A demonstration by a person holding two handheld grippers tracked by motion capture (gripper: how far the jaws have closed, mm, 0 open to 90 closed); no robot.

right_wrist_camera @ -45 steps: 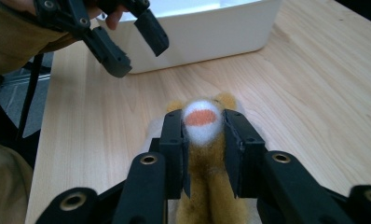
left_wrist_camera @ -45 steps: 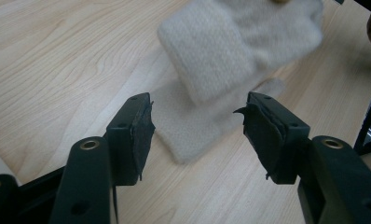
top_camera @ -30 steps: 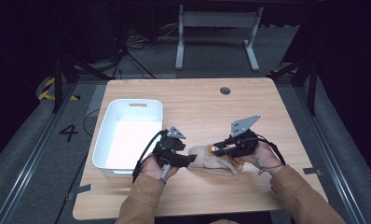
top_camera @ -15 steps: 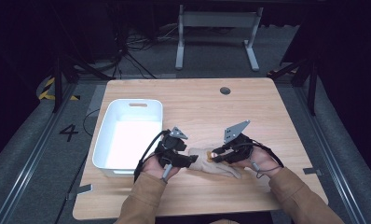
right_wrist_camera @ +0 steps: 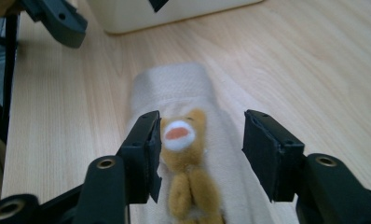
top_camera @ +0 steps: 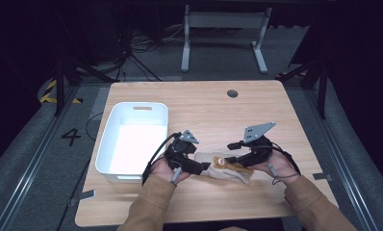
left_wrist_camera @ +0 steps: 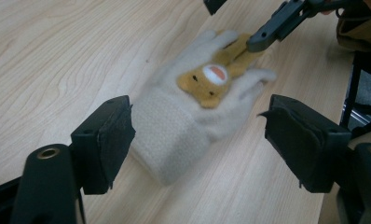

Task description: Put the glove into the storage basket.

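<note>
My right claw (right_wrist_camera: 197,154) and left claw (left_wrist_camera: 197,140), just opened, straddle the glove (top_camera: 228,169) lying unheld on the worktop (top_camera: 204,106); white bin (top_camera: 113,144) empty, transfer pending.

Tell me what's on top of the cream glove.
A small tan plush animal with a white muzzle lies on the cream glove, which rests flat on the wooden table. What is under the toy or inside the glove is covered.

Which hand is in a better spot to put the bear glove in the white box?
Probably the left. The left gripper sits at the cuff of the glove, on the side next to the white bin. The right gripper straddles the finger end, farther from the bin. Both have just been opening.
</note>
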